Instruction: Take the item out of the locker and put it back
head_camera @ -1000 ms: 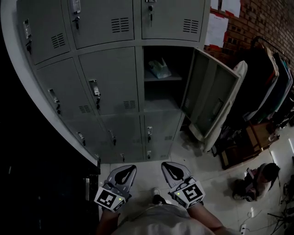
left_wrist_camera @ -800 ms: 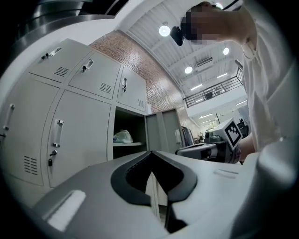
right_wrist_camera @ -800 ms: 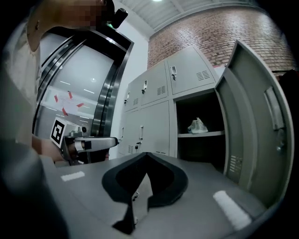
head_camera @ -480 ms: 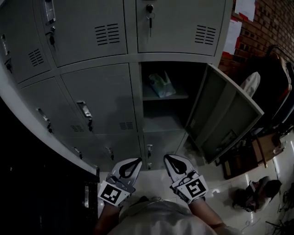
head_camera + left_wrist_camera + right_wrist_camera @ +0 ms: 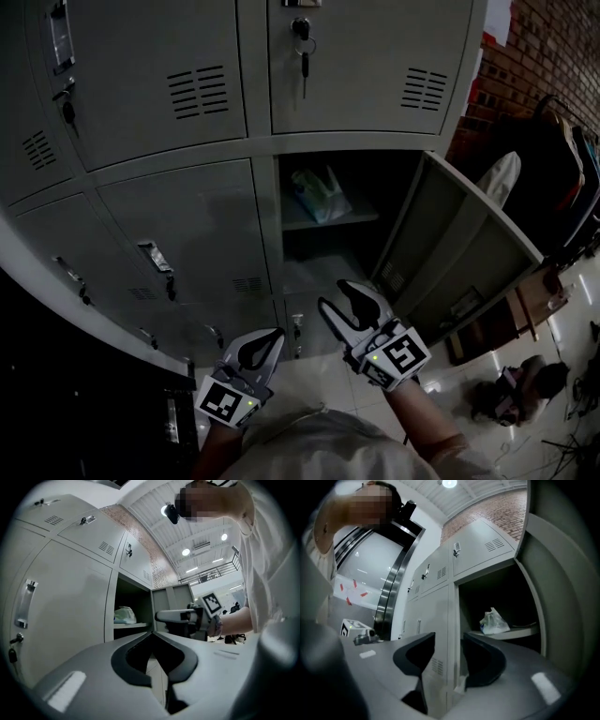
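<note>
The head view was rendered dim and underexposed, with the open locker compartment (image 5: pixel 361 187) sunk in shadow, while both gripper views were warped by fisheye distortion, darkened at their corners, and ceiling lamps (image 5: pixel 186 552) were flared white above that compartment.

The person stands nearer the locker (image 5: pixel 187 216) than a second ago, so its open compartment (image 5: pixel 370 183) and the bag (image 5: pixel 317 192) inside it fill more of the head view. The right gripper (image 5: pixel 337 296) rises ahead of the left gripper (image 5: pixel 265 339) to just below the open compartment. Its jaws have just been opening, with nothing between them.
</note>
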Available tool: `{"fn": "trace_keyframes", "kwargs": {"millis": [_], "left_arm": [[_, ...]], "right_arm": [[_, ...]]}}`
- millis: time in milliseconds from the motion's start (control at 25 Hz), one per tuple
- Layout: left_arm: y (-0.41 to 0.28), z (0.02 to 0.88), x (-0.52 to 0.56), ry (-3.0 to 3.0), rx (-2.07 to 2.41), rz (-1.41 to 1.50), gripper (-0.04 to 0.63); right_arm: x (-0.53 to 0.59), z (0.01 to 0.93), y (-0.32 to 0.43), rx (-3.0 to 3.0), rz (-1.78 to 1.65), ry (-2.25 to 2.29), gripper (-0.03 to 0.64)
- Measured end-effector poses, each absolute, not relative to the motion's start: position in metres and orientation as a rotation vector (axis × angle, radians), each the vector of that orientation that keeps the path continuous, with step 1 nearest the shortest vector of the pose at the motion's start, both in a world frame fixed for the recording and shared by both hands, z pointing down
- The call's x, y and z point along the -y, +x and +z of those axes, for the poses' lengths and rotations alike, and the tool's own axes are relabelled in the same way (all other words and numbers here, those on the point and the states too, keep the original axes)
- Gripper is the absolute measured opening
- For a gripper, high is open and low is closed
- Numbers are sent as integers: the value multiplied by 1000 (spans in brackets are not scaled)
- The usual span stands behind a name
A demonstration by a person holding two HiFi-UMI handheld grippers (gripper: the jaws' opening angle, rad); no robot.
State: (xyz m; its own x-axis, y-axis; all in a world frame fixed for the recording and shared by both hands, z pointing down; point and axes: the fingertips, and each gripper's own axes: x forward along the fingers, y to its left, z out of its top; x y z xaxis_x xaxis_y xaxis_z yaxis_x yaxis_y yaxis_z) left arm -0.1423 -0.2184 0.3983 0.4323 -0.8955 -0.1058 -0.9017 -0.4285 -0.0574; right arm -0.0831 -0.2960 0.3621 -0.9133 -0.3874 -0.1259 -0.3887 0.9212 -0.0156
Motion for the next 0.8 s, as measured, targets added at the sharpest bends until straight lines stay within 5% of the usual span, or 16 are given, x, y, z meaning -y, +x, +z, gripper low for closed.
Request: {"fn": "trace_keyframes", "kwargs": {"millis": [120,240,560,640,800], "left_arm": [[-153,405,227,-2569,-1646,87,3],[-154,416,232,-2592,-1645,47,3],[-175,418,244,-2588,-1688,60,3],[-179,419,246,-2589,-1704,64,3],[-183,419,248,-2595,-1710,59,3]], "right_arm": [[352,328,-98,-2933,135,-693,294],[408,305,-112,-2935,222,-834,357],[486,313,-143,-2983,150,-1018,390],[491,321,-145,-2996,118,-1046,363],[492,326,-142,-2997,199,-1106,66]]}}
